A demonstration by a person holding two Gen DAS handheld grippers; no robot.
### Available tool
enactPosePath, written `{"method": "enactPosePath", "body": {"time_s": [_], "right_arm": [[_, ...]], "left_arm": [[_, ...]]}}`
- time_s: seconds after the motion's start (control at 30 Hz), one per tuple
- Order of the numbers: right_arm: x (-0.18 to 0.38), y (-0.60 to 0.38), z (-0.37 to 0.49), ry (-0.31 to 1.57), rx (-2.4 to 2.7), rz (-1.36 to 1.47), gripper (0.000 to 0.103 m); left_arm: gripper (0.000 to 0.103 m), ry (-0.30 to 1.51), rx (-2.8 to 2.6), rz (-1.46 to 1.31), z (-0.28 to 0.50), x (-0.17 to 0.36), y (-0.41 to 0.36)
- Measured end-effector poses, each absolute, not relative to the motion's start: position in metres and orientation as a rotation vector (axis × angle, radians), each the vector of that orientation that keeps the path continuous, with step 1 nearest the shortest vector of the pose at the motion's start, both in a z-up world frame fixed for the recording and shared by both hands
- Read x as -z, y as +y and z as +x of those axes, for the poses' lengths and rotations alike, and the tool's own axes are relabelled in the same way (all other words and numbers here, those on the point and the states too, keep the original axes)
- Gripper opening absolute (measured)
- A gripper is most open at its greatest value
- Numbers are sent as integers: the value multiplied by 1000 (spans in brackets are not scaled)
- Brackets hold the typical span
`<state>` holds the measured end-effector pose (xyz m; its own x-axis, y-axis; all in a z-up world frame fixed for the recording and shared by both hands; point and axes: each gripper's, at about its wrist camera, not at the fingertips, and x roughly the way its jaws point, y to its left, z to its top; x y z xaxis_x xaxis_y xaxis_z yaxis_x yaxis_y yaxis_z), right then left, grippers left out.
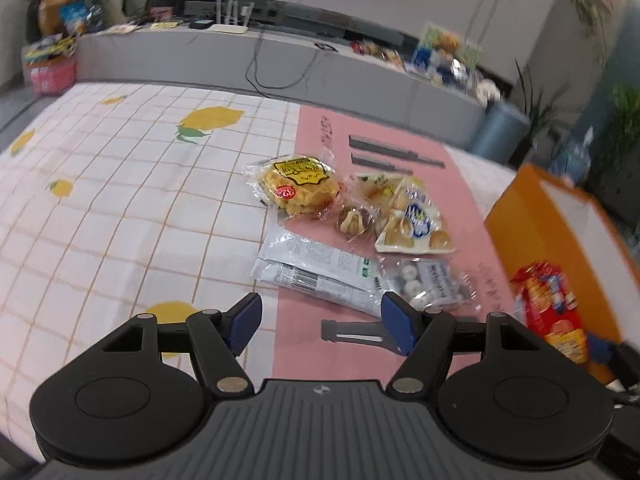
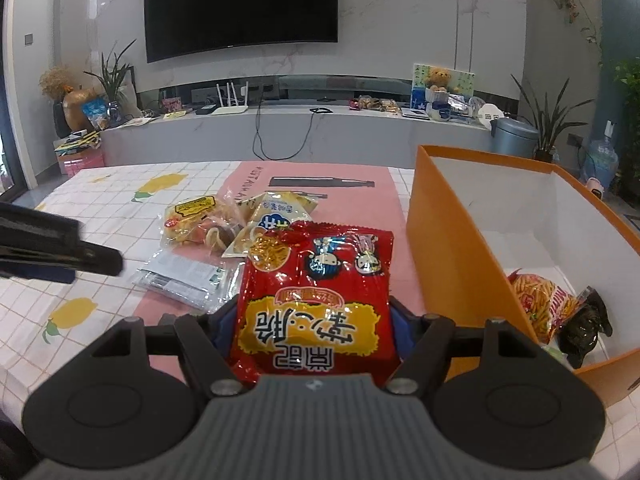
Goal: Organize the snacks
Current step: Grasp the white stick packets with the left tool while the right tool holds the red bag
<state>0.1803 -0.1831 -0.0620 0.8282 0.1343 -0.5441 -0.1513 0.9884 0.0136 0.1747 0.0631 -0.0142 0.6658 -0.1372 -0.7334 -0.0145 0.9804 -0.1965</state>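
Note:
My right gripper (image 2: pixel 312 316) is shut on a red noodle snack packet (image 2: pixel 316 300) and holds it above the table, just left of the orange box (image 2: pixel 452 248). The packet and box also show in the left wrist view, packet (image 1: pixel 552 308), box (image 1: pixel 532 216). My left gripper (image 1: pixel 320 320) is open and empty above the pink mat, just short of a grey-white packet (image 1: pixel 316 272). Beyond it lie a yellow pastry pack (image 1: pixel 296 188), a clear bag of small cakes (image 1: pixel 416 220) and a clear pack of round sweets (image 1: pixel 428 284).
Inside the orange box lie a red-orange snack bag (image 2: pixel 540 304) and a dark figurine (image 2: pixel 584 328). A lemon-print tablecloth (image 1: pixel 100 208) covers the table, with a pink mat (image 1: pixel 320 344) over it. A grey TV console (image 2: pixel 320 128) stands beyond.

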Motion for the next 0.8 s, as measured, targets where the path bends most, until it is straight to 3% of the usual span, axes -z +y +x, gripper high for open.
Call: {"method": "enactPosePath", "body": {"time_s": [0.27, 0.8], "right_arm": [[56, -184, 176, 550, -186, -61, 71], [55, -188, 182, 571, -173, -42, 71]], "left_arm": [[82, 786, 247, 99, 200, 25, 42], [88, 828, 489, 45, 255, 70, 37]]}}
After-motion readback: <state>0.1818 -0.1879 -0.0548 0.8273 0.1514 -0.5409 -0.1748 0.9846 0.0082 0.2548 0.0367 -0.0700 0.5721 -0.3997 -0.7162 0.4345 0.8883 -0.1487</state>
